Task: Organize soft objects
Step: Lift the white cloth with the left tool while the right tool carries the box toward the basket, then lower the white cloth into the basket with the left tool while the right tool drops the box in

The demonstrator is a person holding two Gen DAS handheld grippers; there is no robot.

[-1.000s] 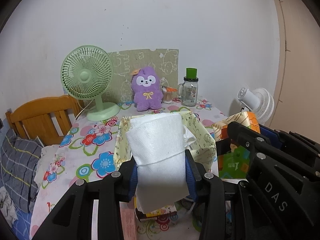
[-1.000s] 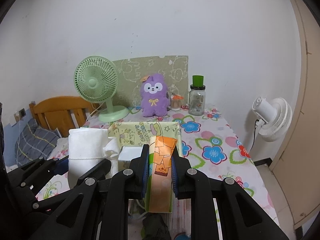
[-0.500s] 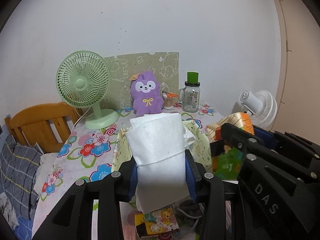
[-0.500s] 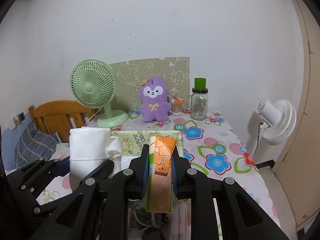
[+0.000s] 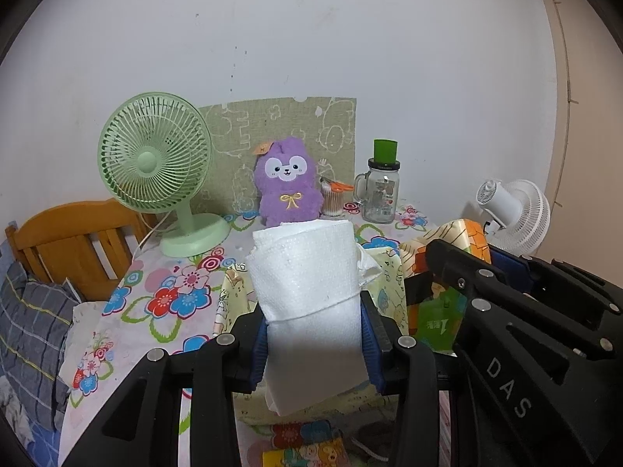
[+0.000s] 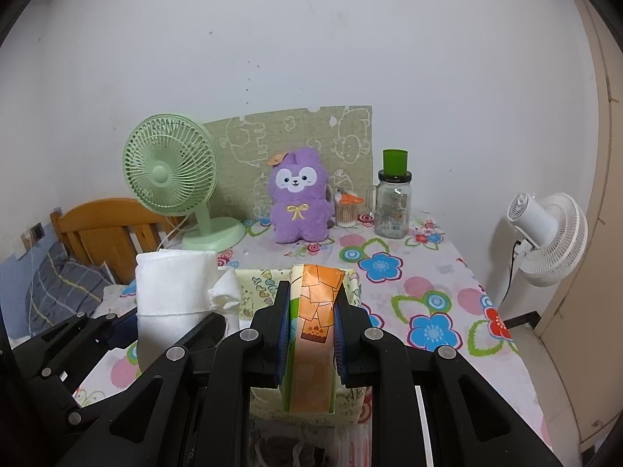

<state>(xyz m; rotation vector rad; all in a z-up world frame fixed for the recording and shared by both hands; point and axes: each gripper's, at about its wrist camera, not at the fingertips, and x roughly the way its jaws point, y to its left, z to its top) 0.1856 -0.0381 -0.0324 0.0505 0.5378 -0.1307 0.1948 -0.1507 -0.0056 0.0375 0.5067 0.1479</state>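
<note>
A plain white wall [image 6: 350, 39] stood behind a table with a bright flower-print cloth [image 6: 428, 272]. A wooden bed frame [image 6: 101, 229] sat at the side, and a white floor fan [image 6: 549, 241] stood past the table's other edge. On the table stood a round green plastic fan [image 6: 171, 175], a fuzzy purple plush toy [image 6: 300, 202] and a glass jar with a green lid [image 6: 393, 202]. A pale yellow cloth box [image 6: 257, 288] sat near the front. The left gripper [image 5: 315, 334] pinched a soft white bumpy towel roll [image 5: 311, 292], standing upright above that box. The right gripper [image 6: 311, 334] squeezed a smooth orange and green tissue pack [image 6: 315, 311], its long side pointing up.
</note>
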